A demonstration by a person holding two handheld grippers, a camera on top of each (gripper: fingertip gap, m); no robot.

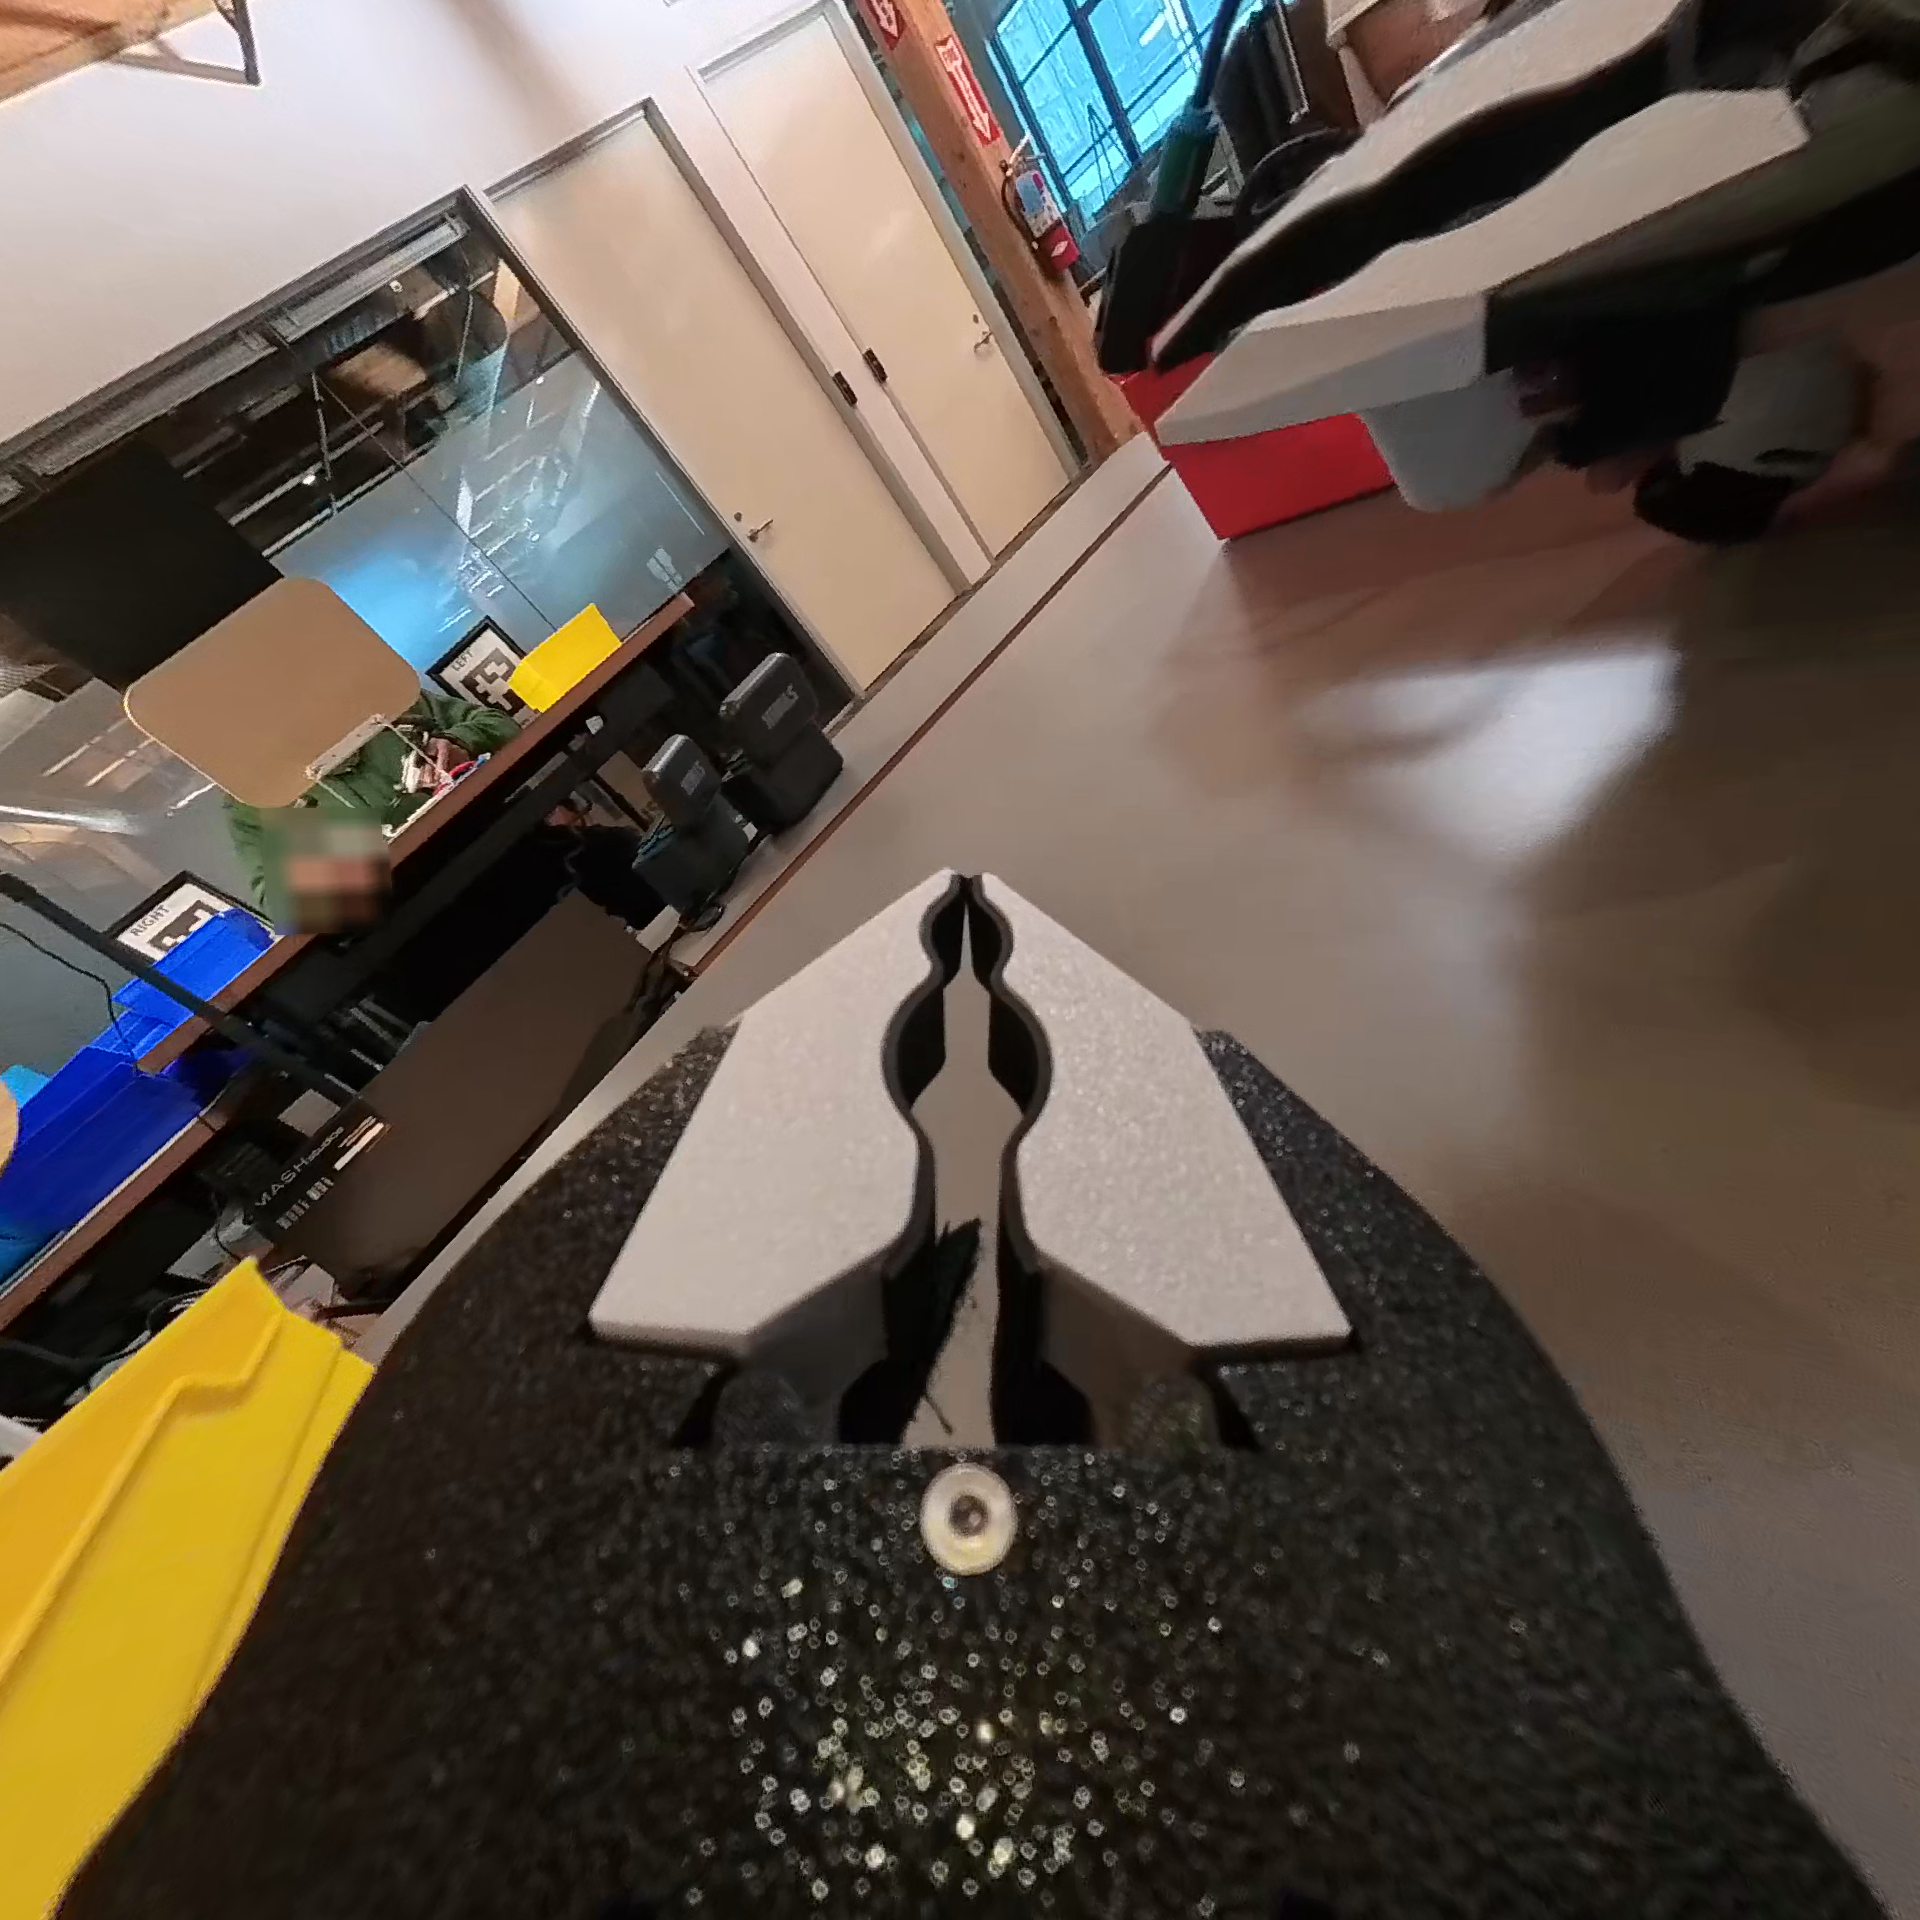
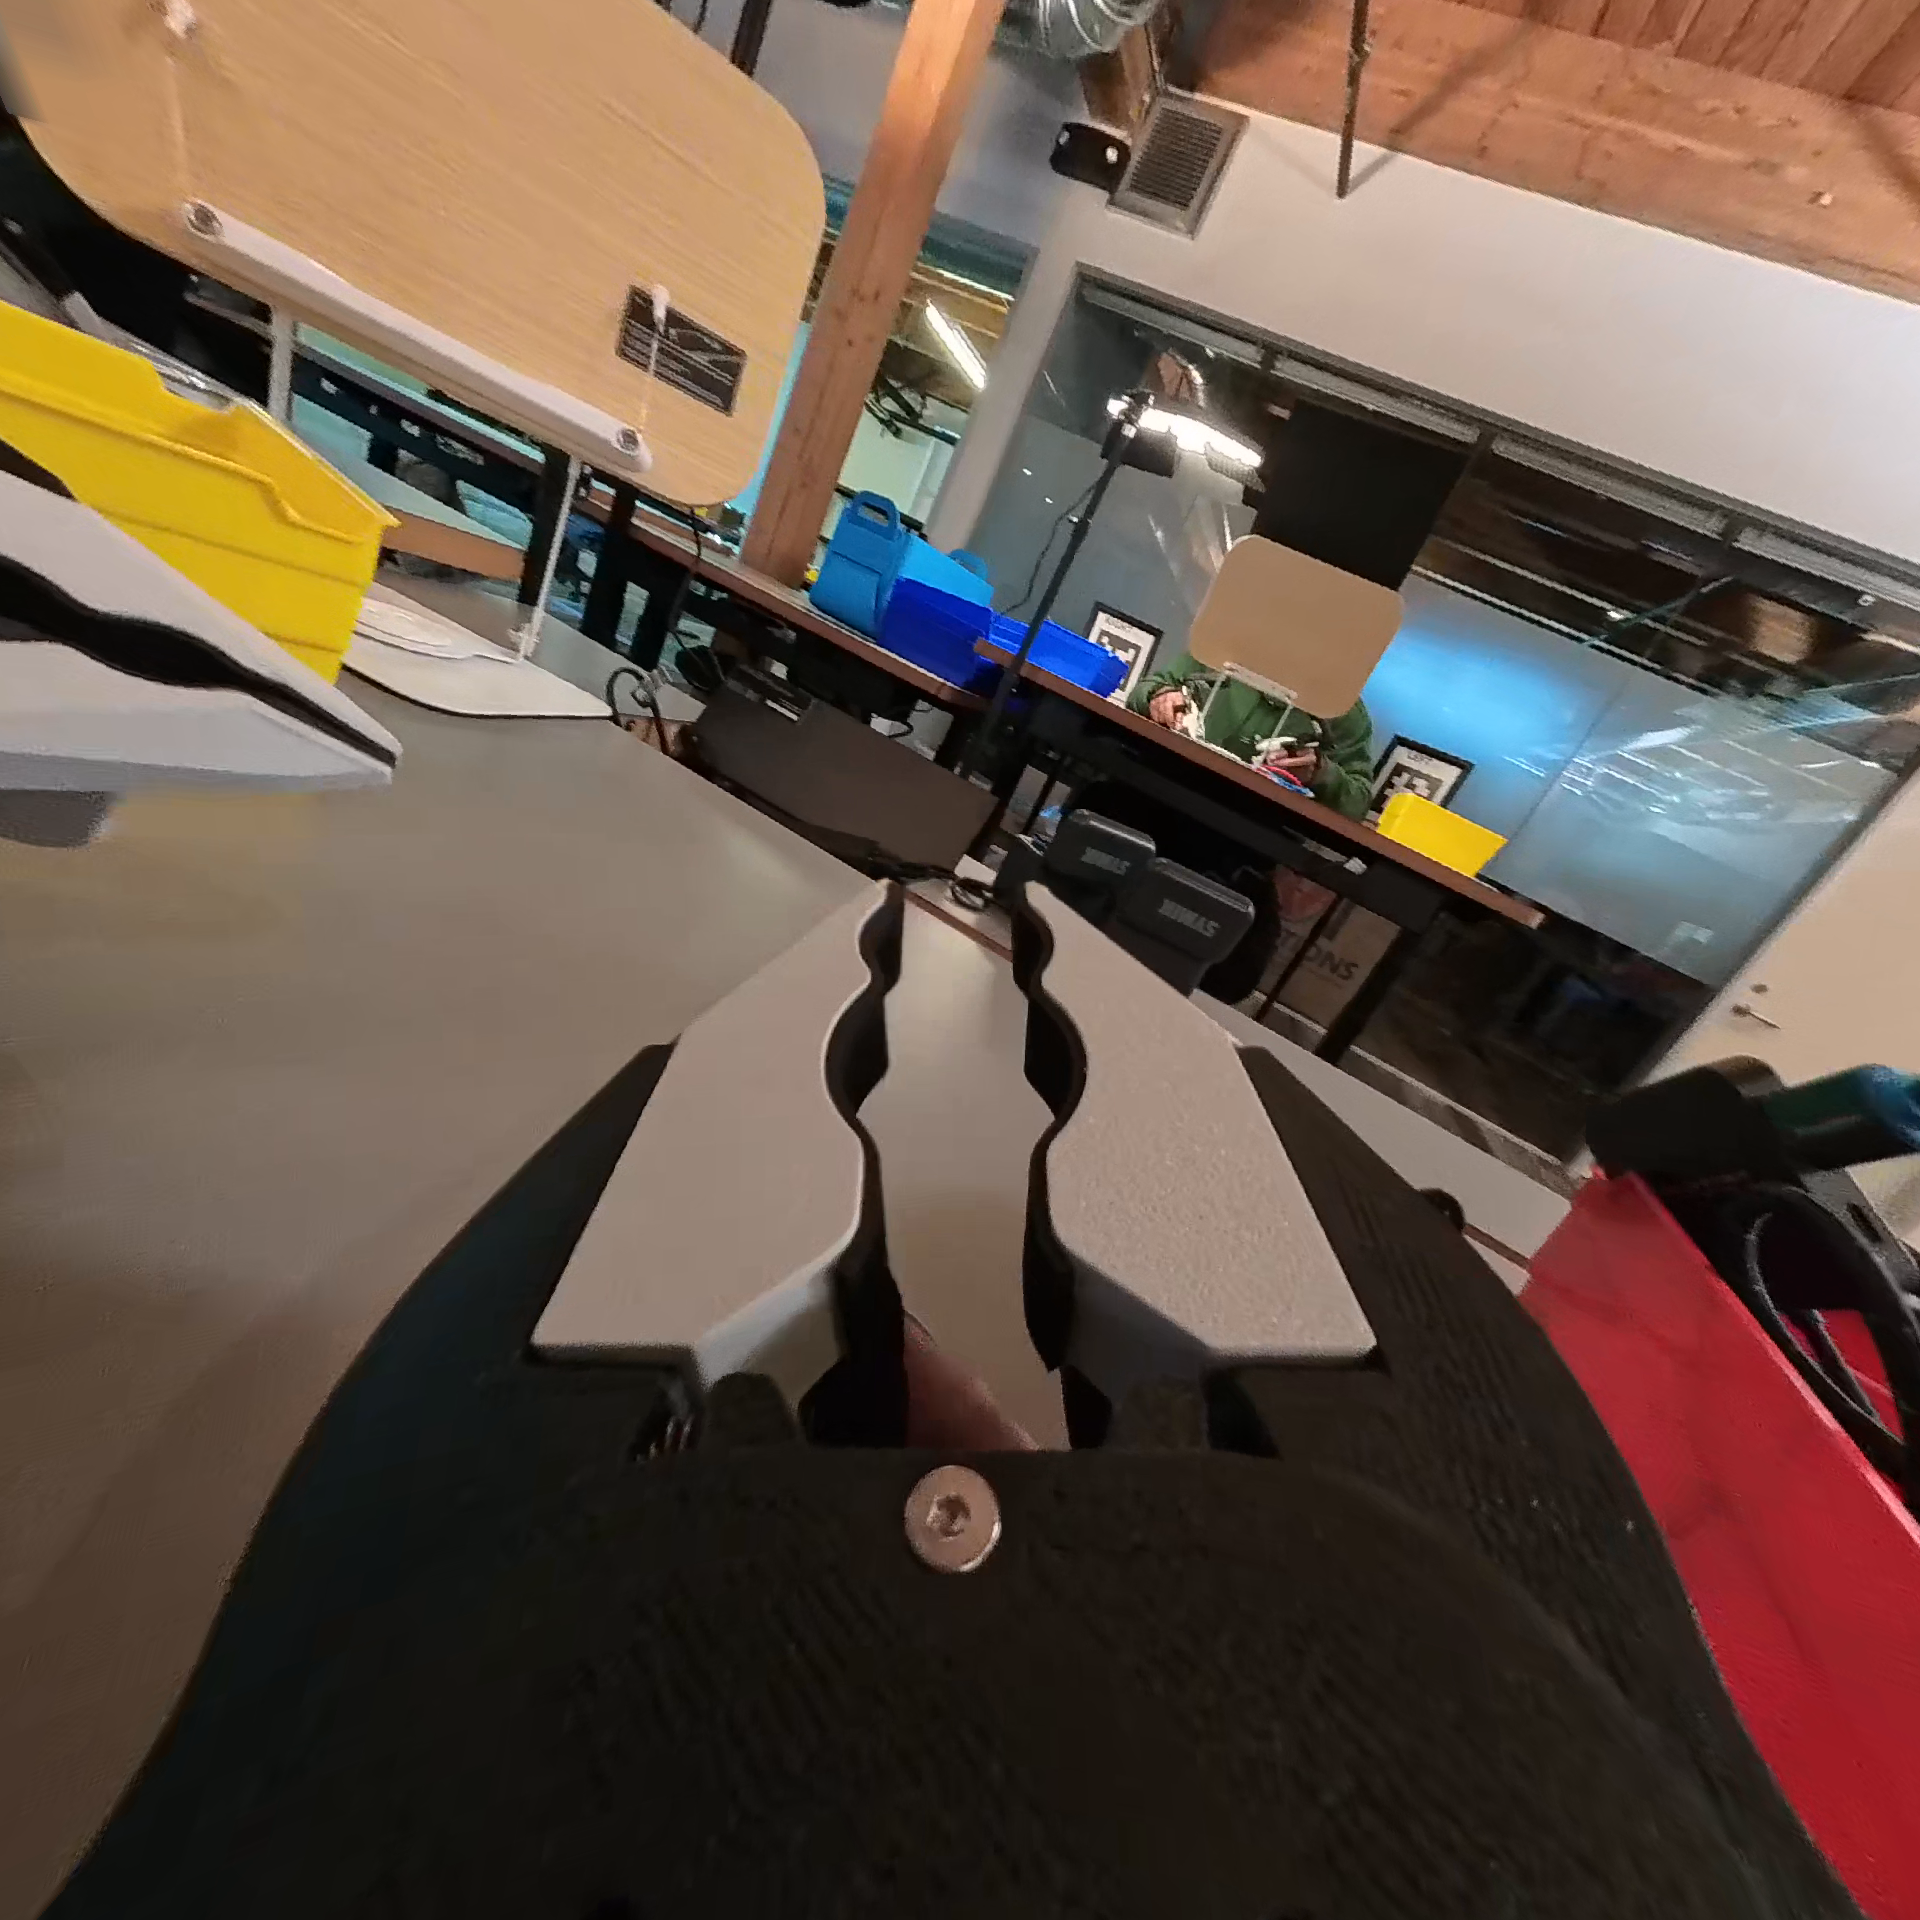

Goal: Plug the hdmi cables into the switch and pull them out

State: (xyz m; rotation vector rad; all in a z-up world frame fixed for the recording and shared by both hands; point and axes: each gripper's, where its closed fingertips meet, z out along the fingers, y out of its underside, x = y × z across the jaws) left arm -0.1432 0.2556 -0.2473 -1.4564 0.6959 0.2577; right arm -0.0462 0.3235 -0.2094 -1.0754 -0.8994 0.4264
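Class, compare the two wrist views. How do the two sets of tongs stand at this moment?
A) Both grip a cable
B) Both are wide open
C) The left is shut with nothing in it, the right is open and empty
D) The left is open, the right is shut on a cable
C: the left tongs have their tips touching with nothing between them, while the right tongs show a clear, empty gap over the grey table.

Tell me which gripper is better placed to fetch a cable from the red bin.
Right, probably. The right gripper has its jaws apart and empty, and the red bin with black cables sits just beside it. The left gripper is closed, and the bin lies farther off across the table.
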